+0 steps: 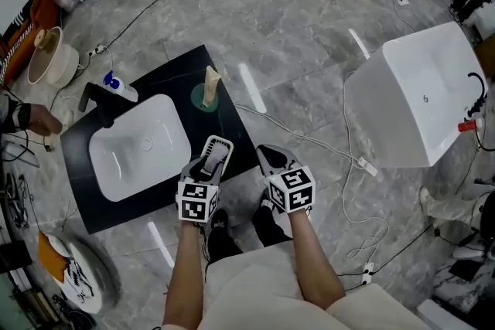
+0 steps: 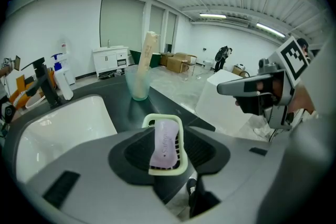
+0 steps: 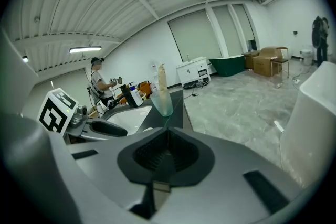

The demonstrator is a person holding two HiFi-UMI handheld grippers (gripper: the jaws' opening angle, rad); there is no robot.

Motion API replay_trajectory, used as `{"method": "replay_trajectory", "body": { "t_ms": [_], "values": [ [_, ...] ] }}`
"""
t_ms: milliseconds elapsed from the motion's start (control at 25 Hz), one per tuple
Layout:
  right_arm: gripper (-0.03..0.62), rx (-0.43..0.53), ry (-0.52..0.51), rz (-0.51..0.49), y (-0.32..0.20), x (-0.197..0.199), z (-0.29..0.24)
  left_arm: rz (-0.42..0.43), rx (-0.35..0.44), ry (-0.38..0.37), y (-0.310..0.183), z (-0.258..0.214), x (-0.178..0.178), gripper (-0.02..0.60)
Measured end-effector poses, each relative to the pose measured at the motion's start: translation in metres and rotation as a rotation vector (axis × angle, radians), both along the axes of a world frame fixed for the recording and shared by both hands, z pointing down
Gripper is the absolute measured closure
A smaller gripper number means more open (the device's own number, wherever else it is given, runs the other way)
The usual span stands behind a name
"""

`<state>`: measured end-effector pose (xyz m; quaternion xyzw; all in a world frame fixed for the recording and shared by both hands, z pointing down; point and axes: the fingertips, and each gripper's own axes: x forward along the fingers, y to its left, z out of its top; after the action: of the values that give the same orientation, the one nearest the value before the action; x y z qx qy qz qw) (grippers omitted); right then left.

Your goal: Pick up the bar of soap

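A lilac bar of soap lies in a pale yellow-green slotted dish. In the head view the dish sits at the near right edge of the black counter. My left gripper straddles the dish, jaws wide, with dark gaps between each pad and the dish in the left gripper view. Just to the right my right gripper hovers off the counter's edge. Its jaws meet along a centre line with nothing between them.
A white sink basin fills the counter, with a black faucet and a pump bottle behind it. A green cup holding a beige stick stands at the back right. A white tub and cables lie on the floor to the right.
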<state>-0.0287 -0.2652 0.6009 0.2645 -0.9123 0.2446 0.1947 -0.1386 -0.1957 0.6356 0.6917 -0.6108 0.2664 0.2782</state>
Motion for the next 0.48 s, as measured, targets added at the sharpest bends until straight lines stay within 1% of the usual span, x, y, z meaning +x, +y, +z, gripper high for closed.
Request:
{"method": "replay_trajectory", "body": {
  "t_ms": [120,320,480],
  "values": [
    [0.587,-0.005,-0.004,-0.008,-0.004,-0.001,0.003,0.010,-0.027,-0.028,-0.002,0.005,-0.002,0.405],
    [0.588,-0.007,-0.008,-0.028,-0.008,0.000,0.005,0.059,-0.080,-0.076,-0.008,0.013,-0.003,0.398],
    [0.588,-0.037,-0.041,-0.033,-0.009,-0.003,0.006,0.089,-0.117,-0.076,-0.010,0.019,-0.001,0.387]
  ]
}}
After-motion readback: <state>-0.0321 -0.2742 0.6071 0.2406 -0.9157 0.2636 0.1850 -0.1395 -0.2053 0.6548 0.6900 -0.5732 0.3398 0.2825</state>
